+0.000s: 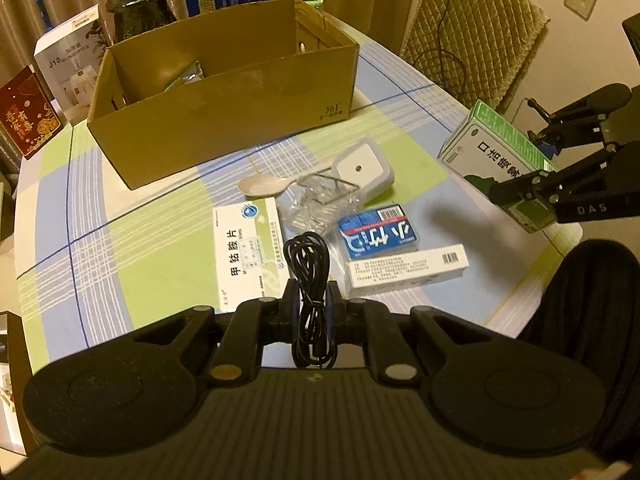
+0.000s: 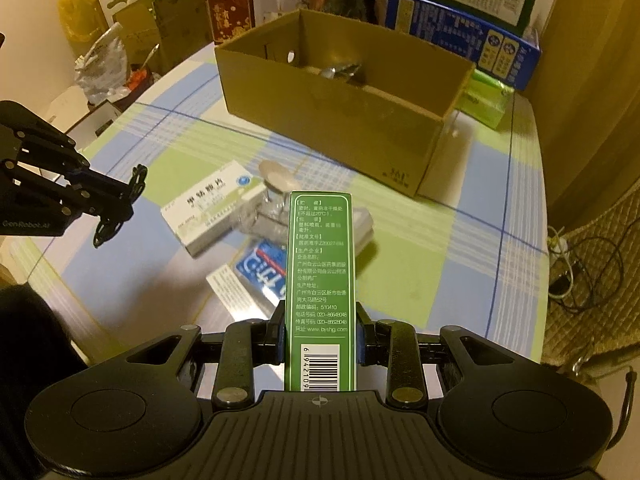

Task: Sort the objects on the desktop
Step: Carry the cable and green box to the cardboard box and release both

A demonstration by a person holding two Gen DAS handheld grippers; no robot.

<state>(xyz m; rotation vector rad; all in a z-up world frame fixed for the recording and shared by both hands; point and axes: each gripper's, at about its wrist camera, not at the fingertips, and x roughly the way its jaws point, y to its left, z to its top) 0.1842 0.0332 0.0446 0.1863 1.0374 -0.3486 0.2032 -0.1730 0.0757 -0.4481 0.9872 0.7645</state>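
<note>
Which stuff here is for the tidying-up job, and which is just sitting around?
For the job: black cable held in the left gripper; green box held in the right gripper; cardboard box; spoon, white medicine box, blue packet.

Just sitting around: red box, quilted chair.

Your right gripper (image 2: 320, 330) is clamped on a green medicine carton (image 2: 320, 276), barcode end nearest you, held lengthwise above the checked tablecloth (image 2: 472, 240). Beneath it lie a white pill box (image 2: 212, 210), a blue floss-pick pack (image 2: 262, 270), a long white carton (image 2: 230, 292) and a clear glass jar (image 2: 268, 216). Ahead stands the open cardboard box (image 2: 340, 120) with something shiny inside. At your left, the left gripper (image 2: 120, 208) pinches a coiled black cable (image 2: 138, 180).
</note>
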